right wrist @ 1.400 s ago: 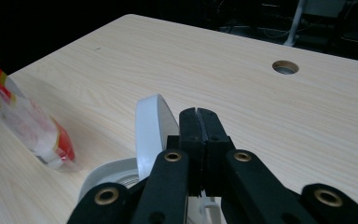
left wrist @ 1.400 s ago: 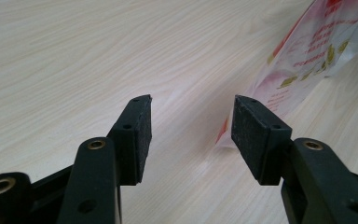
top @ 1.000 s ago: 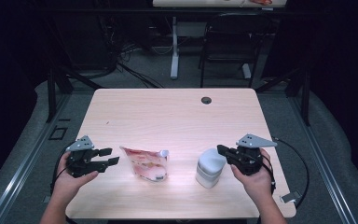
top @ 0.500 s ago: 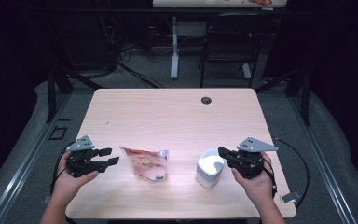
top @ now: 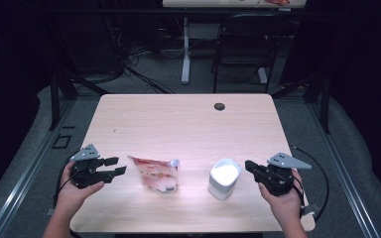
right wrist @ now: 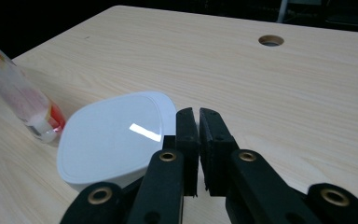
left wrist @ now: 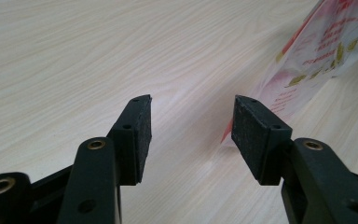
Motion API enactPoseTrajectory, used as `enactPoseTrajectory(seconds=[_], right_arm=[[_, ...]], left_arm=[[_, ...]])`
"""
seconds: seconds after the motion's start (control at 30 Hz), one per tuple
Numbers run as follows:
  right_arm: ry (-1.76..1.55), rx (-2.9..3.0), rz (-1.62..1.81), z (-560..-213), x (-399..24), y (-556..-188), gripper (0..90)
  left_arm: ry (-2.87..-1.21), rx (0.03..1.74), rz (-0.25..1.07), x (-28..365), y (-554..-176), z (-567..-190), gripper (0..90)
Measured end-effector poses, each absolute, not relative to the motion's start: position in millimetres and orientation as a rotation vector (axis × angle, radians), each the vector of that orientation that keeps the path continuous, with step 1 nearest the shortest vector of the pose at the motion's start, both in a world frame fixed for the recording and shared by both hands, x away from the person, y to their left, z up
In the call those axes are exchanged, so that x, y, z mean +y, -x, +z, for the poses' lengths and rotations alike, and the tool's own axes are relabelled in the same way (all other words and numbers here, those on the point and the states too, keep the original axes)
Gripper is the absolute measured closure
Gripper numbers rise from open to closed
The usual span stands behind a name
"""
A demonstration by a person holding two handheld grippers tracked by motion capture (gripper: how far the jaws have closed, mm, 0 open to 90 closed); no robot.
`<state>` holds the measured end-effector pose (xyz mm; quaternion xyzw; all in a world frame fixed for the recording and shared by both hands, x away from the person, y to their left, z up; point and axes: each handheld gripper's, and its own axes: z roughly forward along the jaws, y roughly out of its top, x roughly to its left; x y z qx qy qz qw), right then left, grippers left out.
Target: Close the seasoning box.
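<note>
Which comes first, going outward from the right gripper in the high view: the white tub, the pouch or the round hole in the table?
1. White tub, just left of the right gripper.
2. Pouch, farther left.
3. Round hole, near the table's far edge.

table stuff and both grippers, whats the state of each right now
pouch: lying flat, cap on, untouched
white tub: upright, lid on, free of both grippers
left gripper: open, nothing between its jaws, beside the pouch
right gripper: jaws almost together, just been opening, nothing between them, next to the tub
</note>
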<state>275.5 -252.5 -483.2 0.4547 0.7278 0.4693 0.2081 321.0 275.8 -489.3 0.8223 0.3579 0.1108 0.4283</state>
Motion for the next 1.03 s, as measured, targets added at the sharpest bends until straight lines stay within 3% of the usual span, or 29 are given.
enactPoseTrajectory(seconds=[0.17, 0.63, 1.03], right_arm=[[-1.305, 2.0, 1.29, -490.2, -260.6, -273.5, 82.6], [-1.395, 1.883, 1.199, -519.8, -279.0, -278.2, 48.1], [-1.432, 1.886, 1.129, -535.7, -284.6, -283.9, 41.8]], left_arm=[[-2.053, 0.895, 0.28, 275.8, -321.3, -489.7, 47.8], [-2.065, 0.907, 0.286, 273.2, -322.4, -493.9, 46.8], [-2.062, 0.927, 0.288, 273.7, -324.3, -497.8, 46.3]])
